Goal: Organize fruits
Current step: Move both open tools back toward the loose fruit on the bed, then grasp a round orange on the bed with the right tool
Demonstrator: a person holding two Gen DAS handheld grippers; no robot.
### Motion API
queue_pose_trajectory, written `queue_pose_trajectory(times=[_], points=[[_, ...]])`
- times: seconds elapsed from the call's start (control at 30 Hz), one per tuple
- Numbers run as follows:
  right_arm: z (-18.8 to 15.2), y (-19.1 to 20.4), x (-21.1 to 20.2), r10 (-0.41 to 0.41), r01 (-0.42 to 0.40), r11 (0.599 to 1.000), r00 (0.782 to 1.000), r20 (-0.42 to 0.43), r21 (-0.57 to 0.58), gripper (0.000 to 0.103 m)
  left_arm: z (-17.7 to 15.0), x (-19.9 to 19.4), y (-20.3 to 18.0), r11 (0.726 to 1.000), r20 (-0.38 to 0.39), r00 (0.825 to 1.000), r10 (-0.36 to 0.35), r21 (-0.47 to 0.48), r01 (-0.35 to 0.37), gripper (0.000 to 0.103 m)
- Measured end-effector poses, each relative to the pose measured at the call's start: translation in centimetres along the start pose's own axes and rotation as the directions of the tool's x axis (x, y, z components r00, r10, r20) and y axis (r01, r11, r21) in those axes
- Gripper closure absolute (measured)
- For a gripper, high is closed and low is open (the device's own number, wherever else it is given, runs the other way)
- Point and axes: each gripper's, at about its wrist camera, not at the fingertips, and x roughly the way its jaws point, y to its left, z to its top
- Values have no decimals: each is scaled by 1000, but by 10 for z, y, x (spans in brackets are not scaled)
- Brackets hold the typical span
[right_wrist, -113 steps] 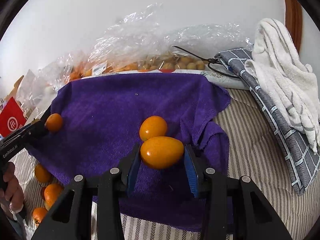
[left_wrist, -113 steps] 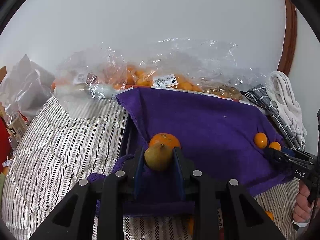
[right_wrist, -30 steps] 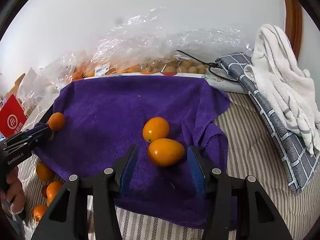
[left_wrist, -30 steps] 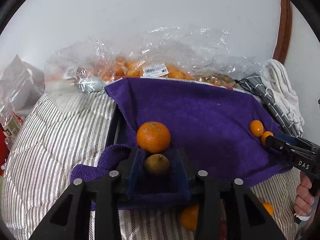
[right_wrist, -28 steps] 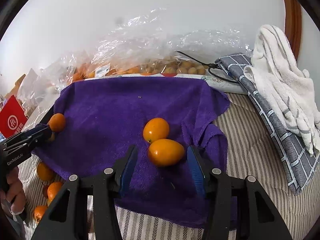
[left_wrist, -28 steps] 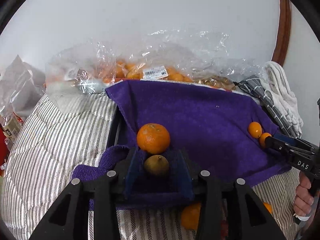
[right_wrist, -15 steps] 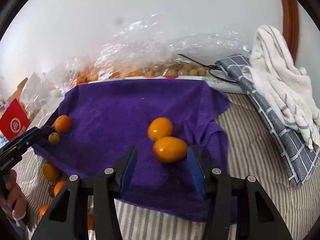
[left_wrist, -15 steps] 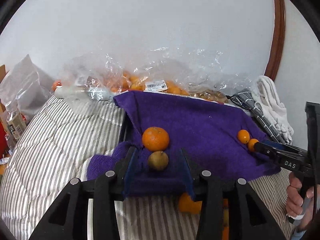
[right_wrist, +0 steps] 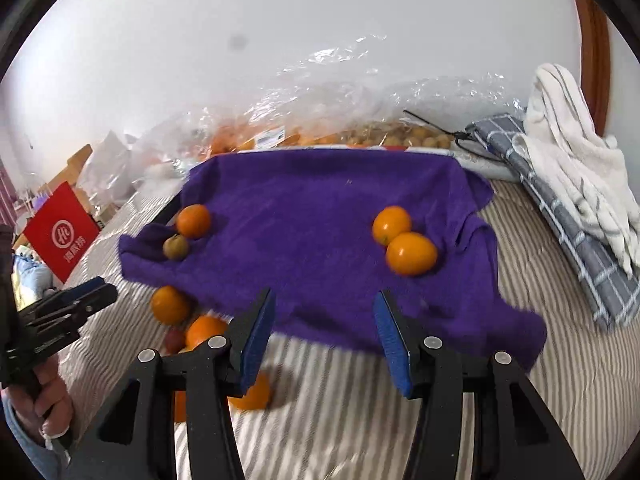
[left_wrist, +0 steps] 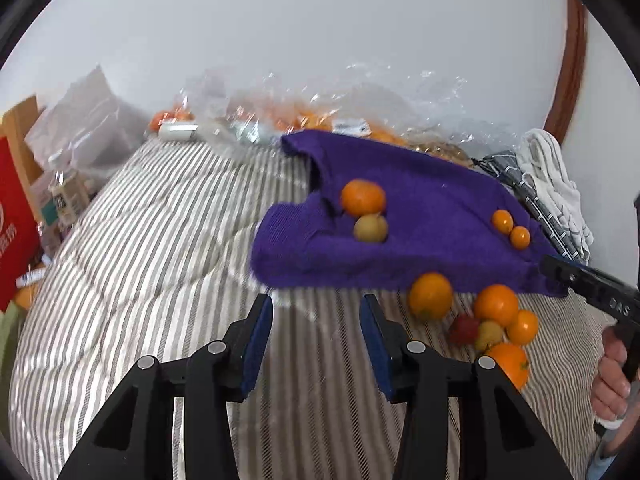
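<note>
A purple towel [left_wrist: 424,216] [right_wrist: 320,216] lies on the striped bedding. On its left side sit an orange tangerine [left_wrist: 363,197] [right_wrist: 193,221] and a small green-brown fruit [left_wrist: 371,228] [right_wrist: 175,246]. On its right side sit two orange fruits [right_wrist: 392,220] [right_wrist: 411,253], also in the left wrist view [left_wrist: 502,221]. Loose oranges and a small red fruit [left_wrist: 464,328] lie on the bedding in front of the towel [left_wrist: 430,295] [right_wrist: 169,304]. My left gripper [left_wrist: 316,336] is open and empty, in front of the towel. My right gripper [right_wrist: 324,336] is open and empty over the towel's front edge.
Clear plastic bags of fruit [right_wrist: 328,128] [left_wrist: 320,120] lie along the wall behind the towel. A white towel on a grey checked cloth [right_wrist: 576,176] is at the right. A red box [right_wrist: 62,232] and packets [left_wrist: 64,196] stand at the left.
Both grippers have let go of their fruits, opened wide and pulled back from the towel. The fruits stay on the towel; loose oranges in front have come into view.
</note>
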Motion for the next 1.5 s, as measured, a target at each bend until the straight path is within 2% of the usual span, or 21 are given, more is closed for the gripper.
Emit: queue_pose_trajectory(times=[0.17,0.33,0.47,0.57,0.83,0.9,0.97,1.0,1.2,1.27,1.4,1.5], points=[[-21,10,-12,61,-60,998,998,-28,36,51,-10,-6,6,1000,-18,1000,10,-12,-10,60],[-38,31,-18,90,-90,996,995,-46,-7,53,-21,-12,4,1000,-61,998,27,13,-26,60],[-45,41,-11,74,-77,996,994,-80,-42,60,-29,-23,14,999,-54,998,-27,-38,25,60],[-45,41,-2,67,-71,997,992,-107,-35,61,-34,-26,20,997,-58,998,-28,-77,24,60],[-45,42,18,42,-49,998,989,-143,-41,61,-37,-27,19,996,-61,997,-49,-72,45,60],[-45,42,19,34,-40,998,992,-124,-43,63,-36,-26,19,996,-62,997,-52,-73,48,60],[-45,42,18,26,-31,999,993,-113,-45,71,-36,-26,20,996,-64,996,-55,-78,50,60],[-45,42,18,26,-31,998,994,-110,-47,71,-36,-25,21,995,-66,996,-58,-81,53,60],[-44,24,3,-19,16,998,998,-55,-54,71,-36,-21,24,994,-78,995,-58,-101,50,60],[-44,12,-2,-82,80,995,996,-47,-52,71,-36,-20,23,994,-80,995,-58,-101,50,60],[-50,-6,-12,-142,141,988,990,-15,-65,71,-36,-19,18,996,-87,995,-48,-80,41,60],[-53,-20,-13,-143,142,989,989,-29,-40,71,-35,-18,13,998,-94,995,-24,-53,19,60]])
